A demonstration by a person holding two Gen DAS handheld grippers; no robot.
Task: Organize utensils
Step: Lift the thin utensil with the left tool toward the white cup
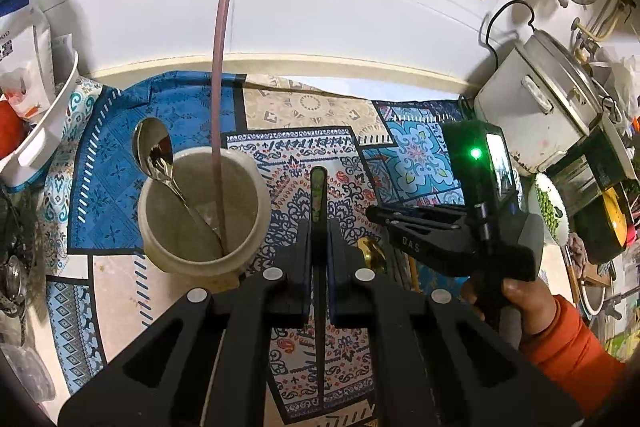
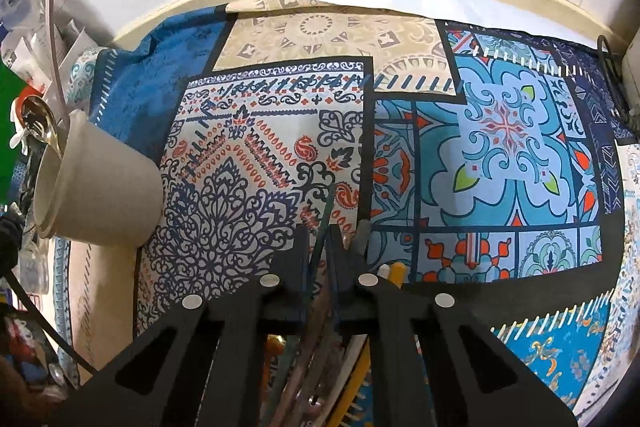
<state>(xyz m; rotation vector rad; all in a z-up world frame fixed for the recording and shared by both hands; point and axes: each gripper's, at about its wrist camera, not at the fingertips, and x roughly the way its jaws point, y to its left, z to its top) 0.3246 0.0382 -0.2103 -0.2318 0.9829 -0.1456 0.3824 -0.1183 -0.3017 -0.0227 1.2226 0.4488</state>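
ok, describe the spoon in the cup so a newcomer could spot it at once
Start at the patterned cloth covering the counter and find the beige cup standing on its left part. The silver spoon leans inside it, bowl up, over the cup's left rim. Its only cup-mate is a long brown chopstick, thin and matte, while the spoon is shiny with a broad oval bowl.

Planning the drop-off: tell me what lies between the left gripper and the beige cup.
In the left wrist view, only patterned cloth separates the left gripper, shut on a dark chopstick, from the cup; nothing else lies there.
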